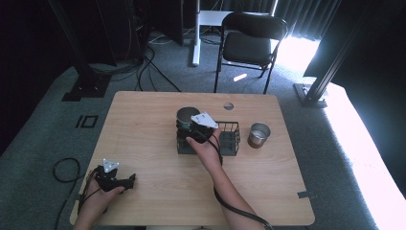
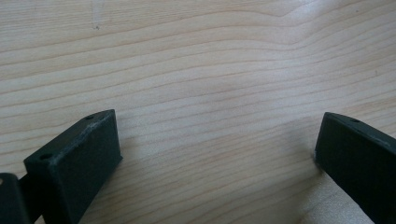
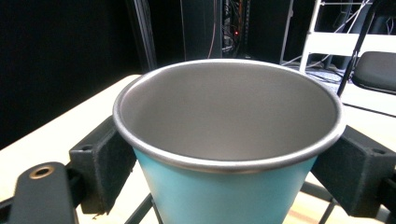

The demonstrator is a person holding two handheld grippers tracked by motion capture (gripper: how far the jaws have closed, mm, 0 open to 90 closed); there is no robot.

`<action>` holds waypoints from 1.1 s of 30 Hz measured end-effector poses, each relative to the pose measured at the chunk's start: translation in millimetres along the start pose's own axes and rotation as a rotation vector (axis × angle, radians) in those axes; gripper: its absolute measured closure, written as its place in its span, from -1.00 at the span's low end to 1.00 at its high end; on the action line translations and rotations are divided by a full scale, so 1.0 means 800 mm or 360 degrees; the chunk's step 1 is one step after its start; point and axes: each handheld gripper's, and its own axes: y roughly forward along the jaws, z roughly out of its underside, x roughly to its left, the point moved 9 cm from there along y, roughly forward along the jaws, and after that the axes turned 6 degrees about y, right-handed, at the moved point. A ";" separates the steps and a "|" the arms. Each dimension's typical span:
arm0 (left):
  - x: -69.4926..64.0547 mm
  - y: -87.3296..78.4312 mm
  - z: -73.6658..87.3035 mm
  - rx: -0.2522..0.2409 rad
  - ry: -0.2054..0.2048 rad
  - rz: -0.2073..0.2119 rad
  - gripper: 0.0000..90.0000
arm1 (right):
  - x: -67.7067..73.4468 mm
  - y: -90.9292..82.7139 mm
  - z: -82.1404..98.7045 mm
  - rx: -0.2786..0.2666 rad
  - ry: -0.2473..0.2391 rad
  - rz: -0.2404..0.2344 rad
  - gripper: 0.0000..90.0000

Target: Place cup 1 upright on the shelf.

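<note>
A light wooden tabletop seen from above, with a person's two forearms reaching in from the near edge.

The right gripper is held over the left end of a black wire basket that sits near the middle of the tabletop. In the right gripper view, its two black jaws press against opposite sides of a turquoise cup with a bare metal inside and a rolled steel rim, so the gripper is clamped on the cup. The cup stands upright and looks empty. Thin black wires of the basket show just below the cup; whether the cup's base touches the basket cannot be told.

A second metal cup, silver with a reddish-brown lower part, stands upright on the tabletop just to the right of the basket, apart from it.

The left gripper rests low at the near left corner of the tabletop, held in the person's left hand, well apart from the basket. In the left gripper view, its jaws stand wide apart with bare wood grain between them, and the gripper holds nothing.

Beyond the far edge of the tabletop, a black folding chair stands on grey carpet, with cables trailing across the floor.
</note>
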 end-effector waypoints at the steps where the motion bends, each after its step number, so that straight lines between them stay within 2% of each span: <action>1: 0.000 0.000 0.000 0.0000 0.0000 0.0000 -0.98 | 0.001 0.001 0.002 0.0000 -0.0004 0.0006 -0.71; 8: 0.000 0.000 0.000 0.0001 0.0000 0.0000 -0.98 | 0.003 0.002 0.008 -0.0014 -0.0020 0.0035 -0.71; 14: 0.000 0.000 0.000 0.0001 0.0000 0.0000 -0.98 | 0.001 0.000 0.011 -0.0010 0.0023 0.0025 -0.71; 17: 0.000 0.000 0.000 0.0000 0.0001 0.0000 -0.98 | 0.000 0.001 0.017 0.0032 0.0031 0.0018 -0.71; 21: 0.000 0.000 0.000 0.0000 0.0000 0.0000 -0.98 | 0.001 0.002 0.019 0.0022 0.0001 0.0019 -0.71; 25: 0.000 0.000 0.000 0.0000 0.0000 0.0000 -0.98 | 0.000 0.001 0.019 0.0016 0.0003 0.0010 -0.72; 33: 0.000 0.000 0.000 0.0001 0.0000 0.0000 -0.98 | 0.002 -0.003 0.020 0.0062 -0.0020 -0.0030 -0.75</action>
